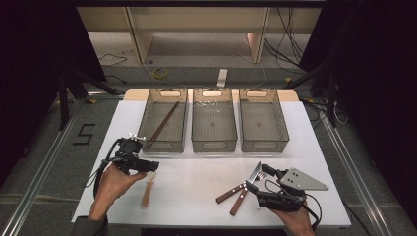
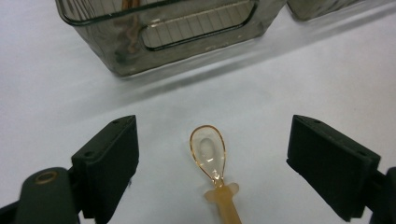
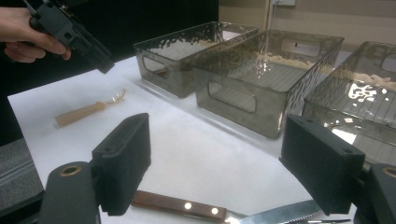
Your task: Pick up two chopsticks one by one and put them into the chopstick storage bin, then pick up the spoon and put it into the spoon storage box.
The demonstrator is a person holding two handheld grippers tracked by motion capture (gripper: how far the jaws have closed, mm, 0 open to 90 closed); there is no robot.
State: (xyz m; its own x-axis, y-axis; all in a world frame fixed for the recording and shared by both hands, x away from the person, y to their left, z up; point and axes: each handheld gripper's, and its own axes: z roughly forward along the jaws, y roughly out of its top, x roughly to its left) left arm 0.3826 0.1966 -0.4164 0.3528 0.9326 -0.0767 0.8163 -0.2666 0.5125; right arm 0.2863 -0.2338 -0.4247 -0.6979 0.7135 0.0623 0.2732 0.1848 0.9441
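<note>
Worktop (image 1: 206, 182) in the high view carries three clear bins in a row along its far edge: left bin (image 1: 163, 119) with a pair of brown chopsticks (image 1: 163, 123) lying slantwise inside, middle bin (image 1: 213, 119) and right bin (image 1: 263, 119). Left claw (image 1: 153, 166) hangs near the front-left corner, just in front of the left bin, held by the left hand (image 1: 112, 184); directly under its tip lies an amber spoon (image 1: 147, 191), handle pointing toward the front edge. Right claw (image 1: 257, 169) sits near the front-right corner in the right hand (image 1: 295, 220), grey plate on top, its tip over the blade ends of a wooden-handled knife (image 1: 230, 193) and a wooden-handled fork (image 1: 242, 198), which lie side by side with handles slanting toward the front edge. Left gripper view: left claw (image 2: 212, 158) spread wide, both jaws clear of the spoon (image 2: 211, 156); spoon bowl lies flat on the worktop between the jaws, touching neither, with the left bin (image 2: 163, 32) close beyond. Right gripper view: right claw (image 3: 217, 175) spread wide, gripping nothing; knife (image 3: 196, 207) lies low between the jaws, riveted handle toward the left jaw, serrated blade toward the right one. Farther off, spoon (image 3: 88, 111) rests near the worktop's edge below the left claw (image 3: 100, 63).
</note>
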